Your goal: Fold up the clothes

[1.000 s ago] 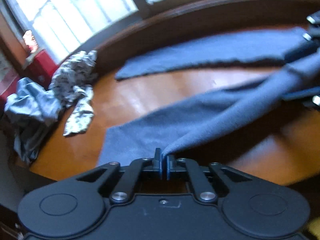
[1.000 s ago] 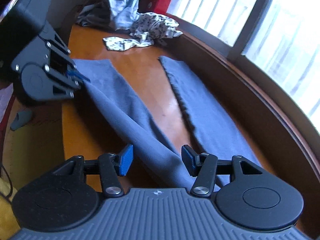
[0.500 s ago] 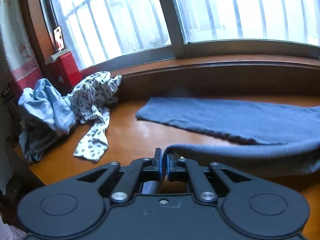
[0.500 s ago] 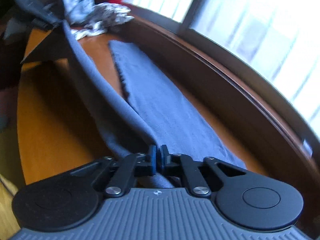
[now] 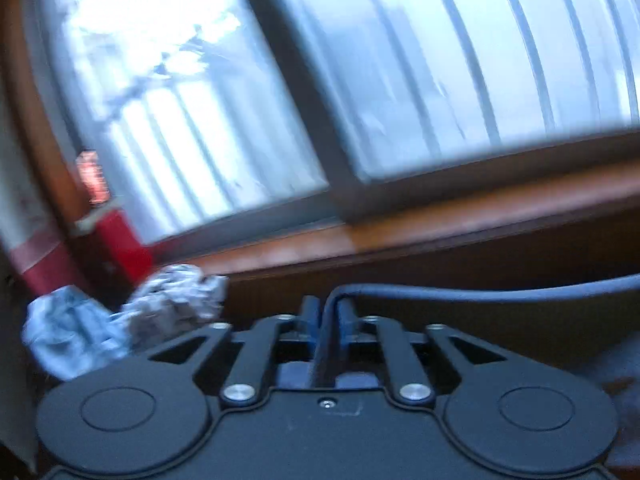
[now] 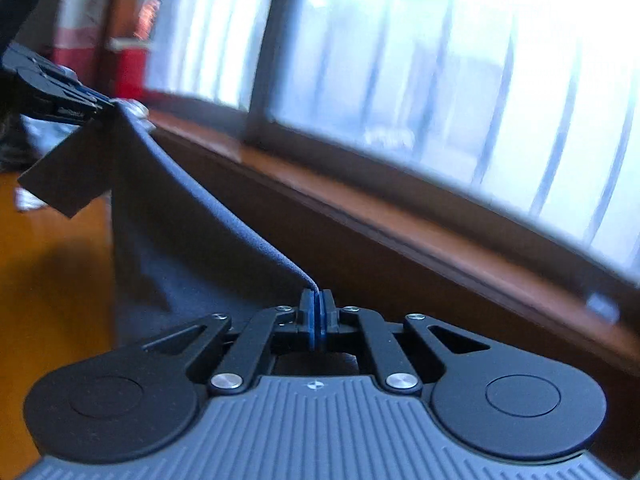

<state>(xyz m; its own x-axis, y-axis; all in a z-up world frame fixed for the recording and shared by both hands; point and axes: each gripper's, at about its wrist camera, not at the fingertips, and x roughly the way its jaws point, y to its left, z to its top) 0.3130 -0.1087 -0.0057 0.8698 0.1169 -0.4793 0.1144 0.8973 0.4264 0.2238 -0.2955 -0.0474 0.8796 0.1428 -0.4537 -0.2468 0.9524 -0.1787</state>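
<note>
A dark blue-grey cloth point(image 6: 192, 216) hangs lifted between both grippers, its top edge stretched taut. My right gripper point(image 6: 317, 300) is shut on one end of that edge. My left gripper point(image 5: 326, 312) is shut on the other end; the cloth point(image 5: 500, 296) runs off to the right from it. In the right wrist view the left gripper point(image 6: 86, 106) shows at the upper left, pinching the cloth's corner. The cloth's lower part drapes down toward the wooden table point(image 6: 48, 272). The left wrist view is blurred.
A crumpled patterned garment point(image 5: 176, 300) and a light blue garment point(image 5: 68, 336) lie at the table's far left. A red box point(image 5: 116, 248) stands behind them. A raised wooden ledge point(image 6: 400, 248) and large windows point(image 5: 440, 80) run along the far side.
Both grippers have lifted the cloth off the table and tilted up toward the window. The right gripper, open a second ago, closed on the cloth's edge.
</note>
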